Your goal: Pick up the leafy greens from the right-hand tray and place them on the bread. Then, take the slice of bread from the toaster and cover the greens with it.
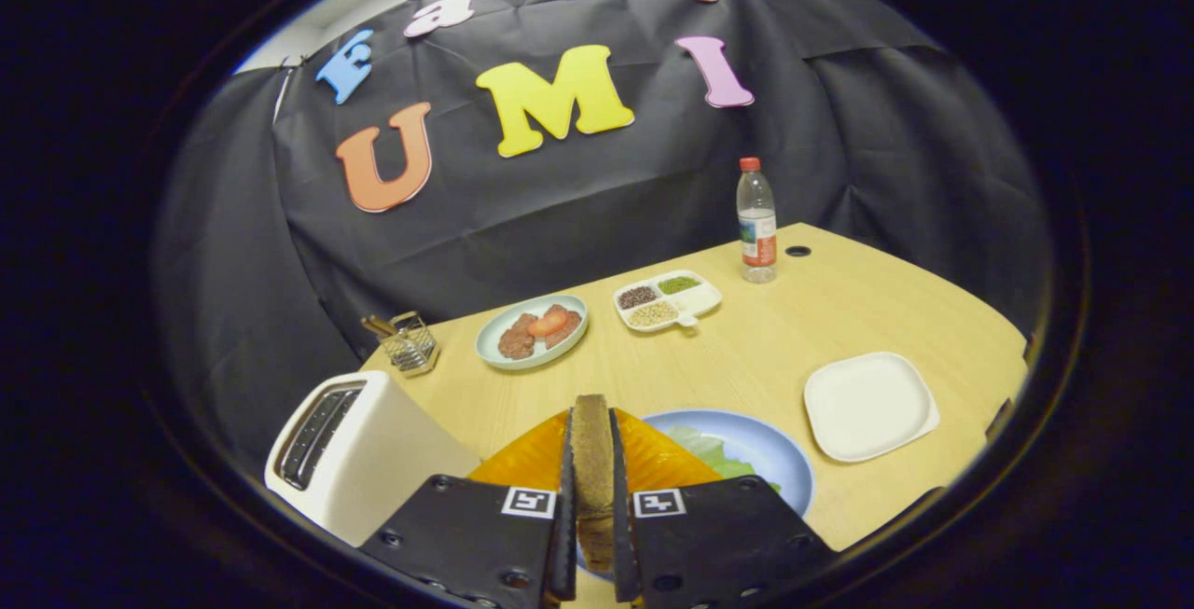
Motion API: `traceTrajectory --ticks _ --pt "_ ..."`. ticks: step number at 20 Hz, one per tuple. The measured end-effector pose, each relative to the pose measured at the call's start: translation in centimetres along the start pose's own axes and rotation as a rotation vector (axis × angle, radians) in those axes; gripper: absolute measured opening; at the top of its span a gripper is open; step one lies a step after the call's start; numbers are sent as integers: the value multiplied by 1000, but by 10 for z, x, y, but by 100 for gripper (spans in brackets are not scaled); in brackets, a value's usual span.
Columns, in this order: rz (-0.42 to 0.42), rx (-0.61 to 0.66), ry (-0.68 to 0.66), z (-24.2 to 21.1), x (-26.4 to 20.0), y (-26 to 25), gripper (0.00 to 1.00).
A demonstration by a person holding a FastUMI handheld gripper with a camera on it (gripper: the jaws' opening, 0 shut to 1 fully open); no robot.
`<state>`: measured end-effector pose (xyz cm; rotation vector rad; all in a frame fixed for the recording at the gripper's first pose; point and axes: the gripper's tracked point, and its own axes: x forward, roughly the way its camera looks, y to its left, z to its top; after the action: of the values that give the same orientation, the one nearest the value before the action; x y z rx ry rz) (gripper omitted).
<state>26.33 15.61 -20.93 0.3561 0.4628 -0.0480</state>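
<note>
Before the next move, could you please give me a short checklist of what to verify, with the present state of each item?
1. Grip on the bread slice: it stands on edge between the fingers of the gripper, both pressing on it. Ok.
2. Leafy greens lie on the blue plate just ahead of the fingers. Ok.
3. Bottom bread under the greens: hidden behind the fingers. Cannot tell.
4. Slice lined up over the greens: it sits to one side of the greens and upright, not flat. Not ok.
5. Toaster stands apart from the plate, beside the fingers. Ok.
6. White tray bare, greens taken. Ok.
</note>
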Motion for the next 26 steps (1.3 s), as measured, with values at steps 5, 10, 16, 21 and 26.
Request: traceTrajectory --ticks 5,10,16,21,26 --pt "-13 12 0 -17 10 -37 16" --pt "-23 8 14 -29 17 -58 16" --pt "-92 -216 -40 -43 23 -71 24" --pt "-181 -425 -43 -43 20 -73 30" --pt "-278 -632 -80 -42 13 -77 52"
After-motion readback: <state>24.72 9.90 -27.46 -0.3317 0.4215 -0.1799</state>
